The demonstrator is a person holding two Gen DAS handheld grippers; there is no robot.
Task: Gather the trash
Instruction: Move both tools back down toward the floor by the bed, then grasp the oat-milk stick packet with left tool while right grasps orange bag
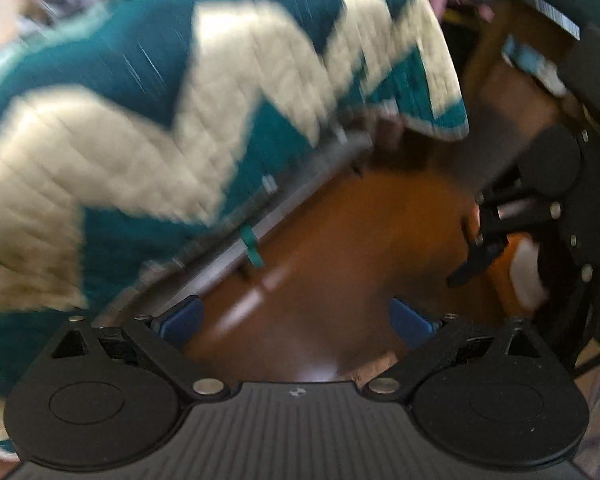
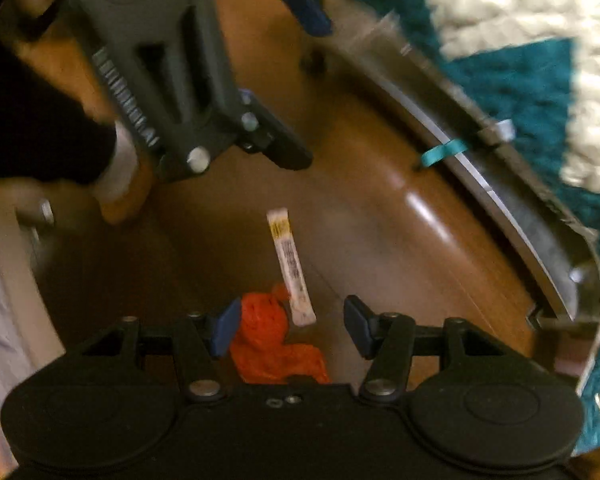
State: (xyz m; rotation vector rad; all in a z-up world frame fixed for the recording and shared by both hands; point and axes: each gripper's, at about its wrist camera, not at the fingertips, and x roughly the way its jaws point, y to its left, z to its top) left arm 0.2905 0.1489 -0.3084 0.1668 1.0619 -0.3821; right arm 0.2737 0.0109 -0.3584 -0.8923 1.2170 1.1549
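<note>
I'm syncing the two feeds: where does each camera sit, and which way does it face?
Left wrist: on the left tongs, angled down at the wooden floor beside the teal-and-cream quilt; right tongs visible.
Right wrist: on the right tongs, looking down at a white sachet and orange wrapper; left tongs and a dark sleeve visible.
Shared: floor, quilt, teal strap.
</note>
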